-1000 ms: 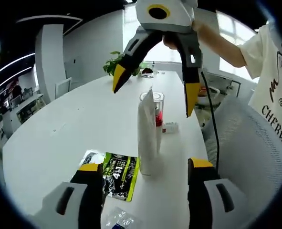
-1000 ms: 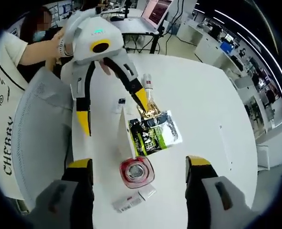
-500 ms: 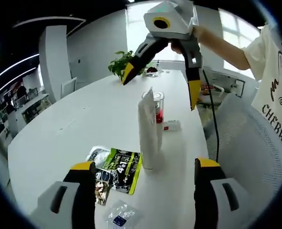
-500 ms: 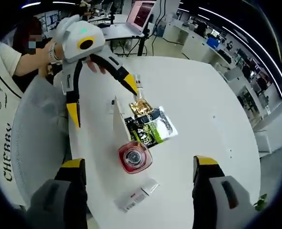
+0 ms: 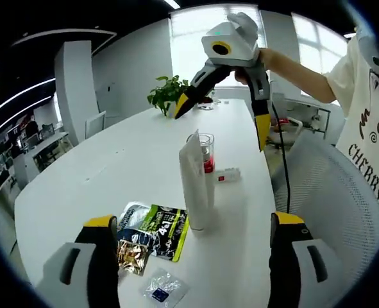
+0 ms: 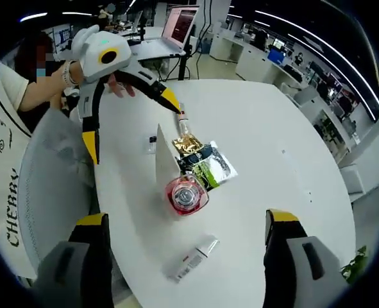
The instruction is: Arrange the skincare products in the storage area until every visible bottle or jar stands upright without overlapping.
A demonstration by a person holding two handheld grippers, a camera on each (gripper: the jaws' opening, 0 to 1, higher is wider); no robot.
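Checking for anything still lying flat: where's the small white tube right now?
Left gripper view: the small white tube lies flat on the table, right of the glass jar. Right gripper view: it lies nearest the camera, below that jar.

Open-plan office: desk rows [image 6: 285,58], laptop [image 6: 180,24].

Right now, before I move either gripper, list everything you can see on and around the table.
tube: one, white, upright mid-table
jar: one, clear with red inside, upright beside the tube
small tube: one, white with red, lying flat
sachets: overlapping, green-black, silver and gold, flat
clear packet: one, flat near edge
table: one, white
plant: one, green, far end
left gripper: open, empty
right gripper: open, empty
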